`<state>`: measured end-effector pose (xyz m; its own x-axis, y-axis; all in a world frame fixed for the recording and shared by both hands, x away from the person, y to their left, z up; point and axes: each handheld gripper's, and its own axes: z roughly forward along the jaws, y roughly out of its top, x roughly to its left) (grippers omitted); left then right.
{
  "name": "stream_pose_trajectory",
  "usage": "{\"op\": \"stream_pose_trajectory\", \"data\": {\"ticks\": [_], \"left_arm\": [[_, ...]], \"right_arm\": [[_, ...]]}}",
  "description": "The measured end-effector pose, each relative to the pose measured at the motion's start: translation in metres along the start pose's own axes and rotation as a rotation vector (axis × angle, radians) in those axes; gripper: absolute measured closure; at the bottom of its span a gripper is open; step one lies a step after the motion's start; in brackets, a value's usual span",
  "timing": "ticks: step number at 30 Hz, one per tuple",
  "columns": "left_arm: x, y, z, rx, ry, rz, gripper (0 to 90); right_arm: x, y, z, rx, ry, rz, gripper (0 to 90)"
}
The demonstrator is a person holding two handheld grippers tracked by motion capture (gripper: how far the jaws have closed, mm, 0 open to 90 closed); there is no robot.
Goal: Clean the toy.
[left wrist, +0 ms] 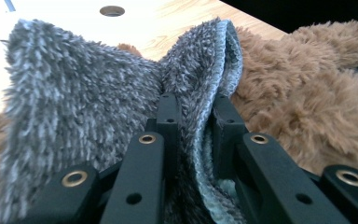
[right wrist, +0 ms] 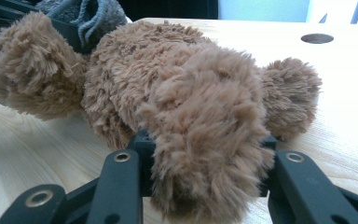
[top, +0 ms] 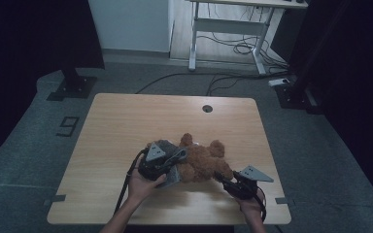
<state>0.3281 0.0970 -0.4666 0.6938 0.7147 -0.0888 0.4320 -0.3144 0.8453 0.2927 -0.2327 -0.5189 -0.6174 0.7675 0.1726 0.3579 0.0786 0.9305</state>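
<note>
Near the table's [top: 126,121] front edge, the left gripper [left wrist: 193,116] pinches the grey fleece garment [left wrist: 74,107]; the right gripper [right wrist: 205,154] clamps the brown teddy bear's [right wrist: 168,84] limb.

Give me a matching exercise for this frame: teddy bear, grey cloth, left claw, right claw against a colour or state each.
1. teddy bear
2. grey cloth
3. left claw
4. right claw

A. shut on a brown plush limb
B. grey and fluffy
C. brown, lying on the table
D. shut on a fold of the cloth

Pairs: 1-C, 2-B, 3-D, 4-A
</note>
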Motion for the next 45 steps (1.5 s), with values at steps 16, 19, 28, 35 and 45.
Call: {"op": "stream_pose_trajectory", "data": {"ticks": [16,19,28,35,45], "left_arm": [[0.026,-0.008,-0.029,-0.055,0.027,-0.062,76.3],[0.032,-0.01,-0.034,-0.057,0.054,-0.074,76.4],[0.045,-0.026,-0.041,-0.046,0.123,-0.084,76.6],[0.062,-0.038,-0.05,-0.023,0.176,-0.142,76.8],[0.009,0.013,-0.052,-0.113,0.056,-0.027,77.2]], "right_arm": [[0.0,0.001,-0.001,0.003,-0.01,-0.006,59.6],[0.0,0.0,-0.001,0.001,-0.01,-0.004,59.6],[0.0,0.001,0.0,0.004,-0.006,-0.011,59.6],[-0.001,0.001,-0.001,0.004,-0.009,-0.005,59.6],[-0.003,0.001,-0.002,-0.003,-0.006,0.013,59.5]]}}
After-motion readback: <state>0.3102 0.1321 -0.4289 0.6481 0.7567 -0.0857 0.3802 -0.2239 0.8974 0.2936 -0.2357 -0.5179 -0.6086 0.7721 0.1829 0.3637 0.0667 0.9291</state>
